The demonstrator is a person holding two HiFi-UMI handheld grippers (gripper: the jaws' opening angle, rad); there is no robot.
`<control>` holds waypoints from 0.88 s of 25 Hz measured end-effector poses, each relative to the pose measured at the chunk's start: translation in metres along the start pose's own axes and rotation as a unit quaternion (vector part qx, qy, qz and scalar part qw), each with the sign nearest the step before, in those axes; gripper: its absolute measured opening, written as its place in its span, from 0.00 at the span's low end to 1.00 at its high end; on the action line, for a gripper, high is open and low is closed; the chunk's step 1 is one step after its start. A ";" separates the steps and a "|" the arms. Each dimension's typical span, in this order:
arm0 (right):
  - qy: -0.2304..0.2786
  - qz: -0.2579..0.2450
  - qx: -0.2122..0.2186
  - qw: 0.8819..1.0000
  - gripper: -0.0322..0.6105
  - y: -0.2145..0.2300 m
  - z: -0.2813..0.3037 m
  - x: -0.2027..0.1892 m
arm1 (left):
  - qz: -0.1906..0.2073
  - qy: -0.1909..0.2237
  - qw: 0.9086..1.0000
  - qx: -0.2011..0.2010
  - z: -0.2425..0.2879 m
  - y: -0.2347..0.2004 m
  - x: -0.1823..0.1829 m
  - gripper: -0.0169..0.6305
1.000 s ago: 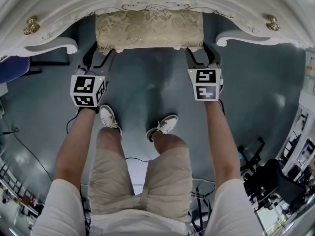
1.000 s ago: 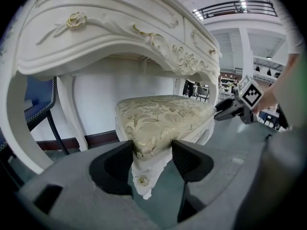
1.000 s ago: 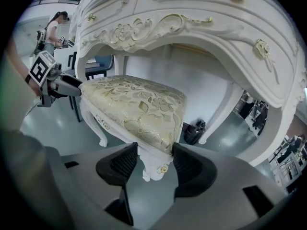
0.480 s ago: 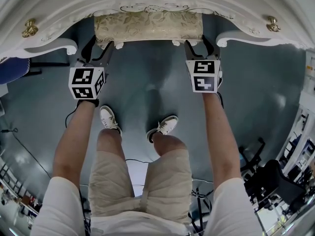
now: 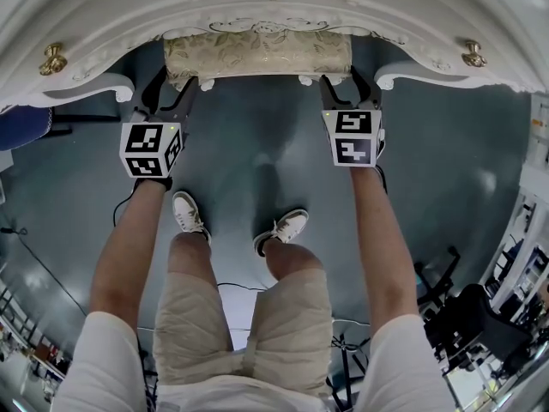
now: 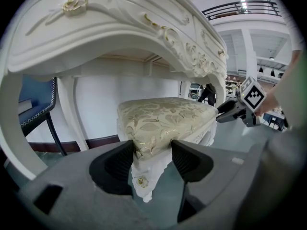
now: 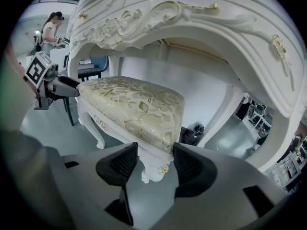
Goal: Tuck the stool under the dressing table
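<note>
The stool [image 5: 257, 54] has a gold-patterned cushion and white carved legs, and it stands partly under the white dressing table [image 5: 86, 33]. Only its near strip shows in the head view. My left gripper [image 5: 167, 93] is shut on the stool's near left corner [image 6: 163, 119], with the cushion edge and leg top between its black pads. My right gripper [image 5: 347, 84] is shut on the near right corner [image 7: 134, 107] in the same way. Each gripper view shows the other gripper across the seat.
The table's curved white legs [image 5: 111, 82] flank the stool on both sides. A blue chair [image 5: 21, 118] stands to the left beyond the table leg. The person's shoes [image 5: 189, 213] are on the grey floor behind the grippers. Dark equipment [image 5: 472, 316] and cables lie at the lower right.
The stool has slid further under the table, so less of its cushion shows. Both grippers moved forward with it, still holding its corners.
</note>
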State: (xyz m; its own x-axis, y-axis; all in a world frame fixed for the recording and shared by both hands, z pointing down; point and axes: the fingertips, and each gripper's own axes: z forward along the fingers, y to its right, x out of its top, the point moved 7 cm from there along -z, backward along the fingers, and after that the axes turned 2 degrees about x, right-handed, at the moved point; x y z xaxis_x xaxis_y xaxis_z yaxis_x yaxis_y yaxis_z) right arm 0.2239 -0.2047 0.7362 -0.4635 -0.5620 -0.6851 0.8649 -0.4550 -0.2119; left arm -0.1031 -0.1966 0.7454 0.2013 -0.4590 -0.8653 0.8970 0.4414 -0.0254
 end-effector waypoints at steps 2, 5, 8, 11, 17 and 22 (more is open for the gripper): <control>-0.001 0.003 -0.002 1.000 0.41 0.000 0.000 0.000 | 0.000 0.002 1.000 0.000 0.002 0.000 0.001 0.41; -0.002 0.005 -0.003 1.000 0.41 0.000 0.002 0.001 | -0.001 0.002 1.000 0.001 0.003 -0.002 0.001 0.41; -0.004 0.003 -0.005 1.000 0.41 0.003 0.005 0.005 | -0.002 0.000 1.000 0.002 0.006 -0.003 0.003 0.41; -0.005 0.000 -0.006 1.000 0.41 0.005 0.009 0.007 | -0.001 0.000 1.000 0.004 0.008 -0.004 0.005 0.41; -0.012 -0.003 0.000 1.000 0.41 0.006 0.011 0.010 | -0.006 -0.002 1.000 0.014 0.009 -0.004 0.006 0.41; -0.013 0.021 -0.014 1.000 0.46 0.002 0.003 0.003 | -0.020 -0.011 1.000 0.010 0.001 -0.004 0.003 0.50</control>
State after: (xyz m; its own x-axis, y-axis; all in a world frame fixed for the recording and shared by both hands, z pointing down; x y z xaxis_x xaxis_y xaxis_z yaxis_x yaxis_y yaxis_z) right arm 0.2238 -0.2098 0.7359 -0.4304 -0.5980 -0.6761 0.8888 -0.4113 -0.2021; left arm -0.1051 -0.2006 0.7437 0.1743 -0.4930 -0.8524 0.9120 0.4073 -0.0491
